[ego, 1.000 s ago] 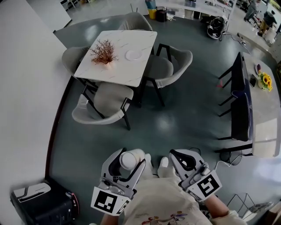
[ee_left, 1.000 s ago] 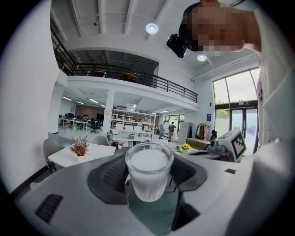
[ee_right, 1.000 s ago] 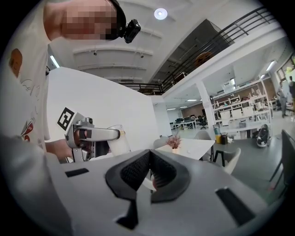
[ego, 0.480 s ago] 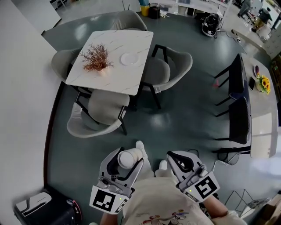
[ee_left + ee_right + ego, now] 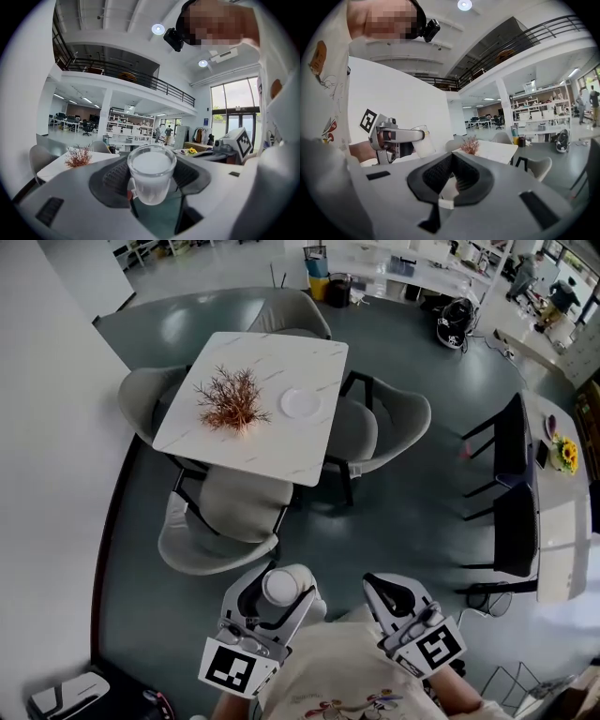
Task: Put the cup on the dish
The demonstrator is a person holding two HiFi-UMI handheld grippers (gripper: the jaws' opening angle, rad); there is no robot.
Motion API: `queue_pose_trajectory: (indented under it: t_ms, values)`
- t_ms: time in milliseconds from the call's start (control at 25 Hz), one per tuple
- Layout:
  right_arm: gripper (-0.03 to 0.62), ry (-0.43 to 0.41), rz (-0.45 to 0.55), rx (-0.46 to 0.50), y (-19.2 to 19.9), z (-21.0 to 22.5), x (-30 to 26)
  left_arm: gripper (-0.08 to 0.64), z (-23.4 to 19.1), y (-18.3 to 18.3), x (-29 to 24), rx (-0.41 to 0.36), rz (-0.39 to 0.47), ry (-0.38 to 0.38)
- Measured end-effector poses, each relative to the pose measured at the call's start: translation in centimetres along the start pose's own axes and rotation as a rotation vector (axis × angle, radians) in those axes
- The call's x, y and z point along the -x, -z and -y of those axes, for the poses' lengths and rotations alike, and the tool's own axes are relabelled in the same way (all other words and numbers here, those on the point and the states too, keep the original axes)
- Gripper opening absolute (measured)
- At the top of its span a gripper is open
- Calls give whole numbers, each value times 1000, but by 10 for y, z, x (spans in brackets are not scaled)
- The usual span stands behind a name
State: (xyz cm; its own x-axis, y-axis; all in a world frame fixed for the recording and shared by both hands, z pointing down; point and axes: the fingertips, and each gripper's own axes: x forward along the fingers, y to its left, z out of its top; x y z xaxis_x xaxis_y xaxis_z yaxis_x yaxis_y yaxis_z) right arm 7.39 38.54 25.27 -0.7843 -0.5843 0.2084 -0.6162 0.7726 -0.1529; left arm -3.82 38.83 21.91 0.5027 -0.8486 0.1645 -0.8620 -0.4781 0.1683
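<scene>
Clamping cup, left gripper; right gripper jaws together; dish on table.

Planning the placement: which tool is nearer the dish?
Left. The left tool, gripping the cup, is nearly in line below the dish in head view; the right tool sits farther off to the right.

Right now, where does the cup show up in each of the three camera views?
Head view: cup at bottom centre, in the left hand-held gripper.
Left gripper view: cup dead centre, clamped between the jaws.
Right gripper view: cup left of centre, in that same hand-held gripper.
Shared landmark: the reddish twig plant on the white table, visible in all three.
</scene>
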Motion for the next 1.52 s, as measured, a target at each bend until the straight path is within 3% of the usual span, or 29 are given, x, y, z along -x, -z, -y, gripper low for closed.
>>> queue_pose_trajectory:
  t_ms: [440,840,1080,1280,1520]
  values:
    - [2,62,-5,-26,-7,7,-59,272,-62,-3,-9,21,-9,40]
    - [3,78,-14,-19,-22,40,-90,272,-94,-3,-48,26,-44,65]
    - [3,79,-34,-34,-29,93,-111,272,-108,-9,-109,47,-60,73]
    - [2,58,-26,-21,-43,151,-142,272,-126,-33,-173,15,-44,67]
    - [2,1,-26,17,-63,216,-178,272,-160,-45,-236,-17,-67,-36]
